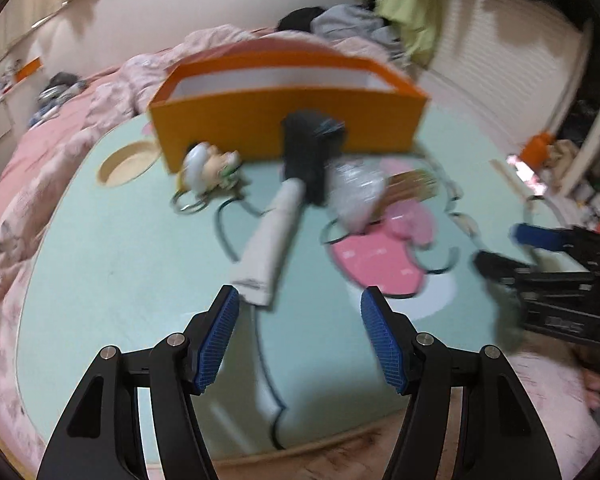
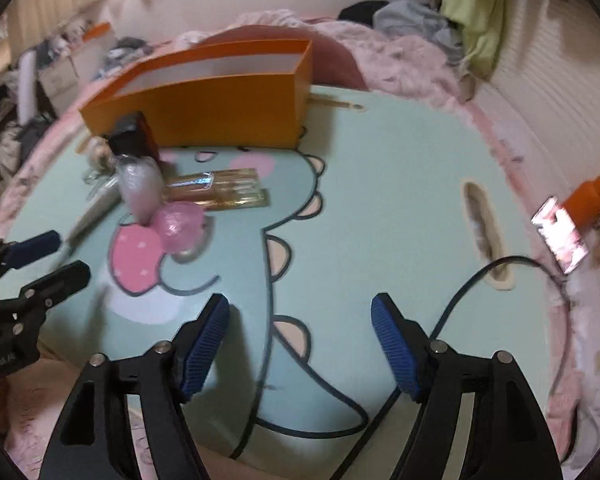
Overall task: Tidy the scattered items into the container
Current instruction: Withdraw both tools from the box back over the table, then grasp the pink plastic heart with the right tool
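Note:
An orange box [image 1: 284,120] with a white inside stands at the far side of a mint cartoon mat [image 1: 120,248]; it also shows as the orange box [image 2: 220,108] in the right wrist view. Before it lie a figurine keychain [image 1: 208,168], a dark block [image 1: 308,152], a white tube [image 1: 272,236], a clear wrapped bundle [image 1: 356,192] and amber sticks [image 1: 412,188]. My left gripper [image 1: 296,304] stands open just short of the tube's near end. My right gripper [image 2: 300,312] is open over bare mat [image 2: 380,208], with the clear bundle [image 2: 140,188], a pink bag [image 2: 180,224] and the amber sticks [image 2: 228,192] further up left.
The mat lies on a pink bed with rumpled bedding [image 1: 40,200] and clothes [image 1: 352,24] at the back. A black cable [image 2: 460,292] crosses the mat by my right gripper. A lit phone [image 2: 560,236] rests at the right edge. The left gripper [image 2: 40,276] shows at the left.

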The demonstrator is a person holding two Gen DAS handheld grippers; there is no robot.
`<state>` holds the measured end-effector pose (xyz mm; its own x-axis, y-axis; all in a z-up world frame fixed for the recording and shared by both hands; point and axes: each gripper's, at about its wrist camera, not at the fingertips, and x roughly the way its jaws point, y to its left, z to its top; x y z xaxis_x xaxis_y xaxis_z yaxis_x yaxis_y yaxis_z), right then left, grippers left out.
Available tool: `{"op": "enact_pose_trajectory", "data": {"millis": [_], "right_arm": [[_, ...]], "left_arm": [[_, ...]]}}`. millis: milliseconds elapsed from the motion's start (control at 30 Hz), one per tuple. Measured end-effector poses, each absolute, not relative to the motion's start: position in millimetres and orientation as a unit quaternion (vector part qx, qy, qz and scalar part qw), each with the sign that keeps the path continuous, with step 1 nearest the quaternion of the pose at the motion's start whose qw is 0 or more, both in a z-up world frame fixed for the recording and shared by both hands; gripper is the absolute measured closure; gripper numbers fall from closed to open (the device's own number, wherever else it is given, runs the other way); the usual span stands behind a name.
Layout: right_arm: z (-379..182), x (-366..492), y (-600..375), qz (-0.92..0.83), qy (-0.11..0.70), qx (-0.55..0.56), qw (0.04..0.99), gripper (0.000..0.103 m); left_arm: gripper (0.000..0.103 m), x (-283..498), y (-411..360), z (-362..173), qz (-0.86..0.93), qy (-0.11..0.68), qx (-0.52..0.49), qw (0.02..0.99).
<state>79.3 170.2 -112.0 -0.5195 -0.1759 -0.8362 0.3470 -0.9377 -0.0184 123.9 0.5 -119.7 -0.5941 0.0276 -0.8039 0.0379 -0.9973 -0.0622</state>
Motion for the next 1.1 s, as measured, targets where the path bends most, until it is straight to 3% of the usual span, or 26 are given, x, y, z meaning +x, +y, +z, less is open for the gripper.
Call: {"op": "enact_pose_trajectory", "data": {"millis": [67, 100, 167, 233, 567, 600, 633, 700, 933, 1100], "right_arm": [[-114, 80, 174, -0.869, 0.082, 0.466, 0.144, 0.017], [-117, 79, 176, -0.869, 0.078, 0.469, 0.14, 0.003], [-119, 78, 177, -0.867, 0.076, 0.472, 0.14, 0.0], [-118, 78, 176, -0.867, 0.076, 0.473, 0.138, 0.0], [-119, 79, 185, -0.876, 0.062, 0.461, 0.128, 0.001], [-116, 79, 187, -0.877, 0.049, 0.457, 0.139, 0.01], [-112, 80, 189, -0.88, 0.035, 0.448, 0.154, 0.034], [-104, 80, 184, -0.881, 0.032, 0.439, 0.176, 0.054], [-99, 61, 138, -0.854, 0.039, 0.445, 0.268, 0.06], [-103, 53, 113, -0.838, 0.061, 0.455, 0.295, 0.06]], "left_arm": [[0.038, 124, -3, -121, -0.893, 0.043, 0.448, 0.008], [0.037, 124, -2, -121, -0.895, 0.042, 0.445, 0.007], [0.011, 121, 5, -126, -0.893, 0.018, 0.449, 0.007], [0.0, 119, 10, -131, -0.892, 0.009, 0.453, 0.002], [0.0, 122, 9, -131, -0.894, 0.013, 0.448, 0.0], [0.0, 122, 9, -131, -0.894, 0.014, 0.448, 0.0], [0.0, 122, 9, -131, -0.894, 0.014, 0.447, 0.001], [0.0, 123, 8, -131, -0.895, 0.016, 0.445, 0.002], [0.0, 125, 3, -128, -0.9, 0.036, 0.435, 0.0], [0.0, 134, -17, -124, -0.908, 0.104, 0.406, -0.019]]}}
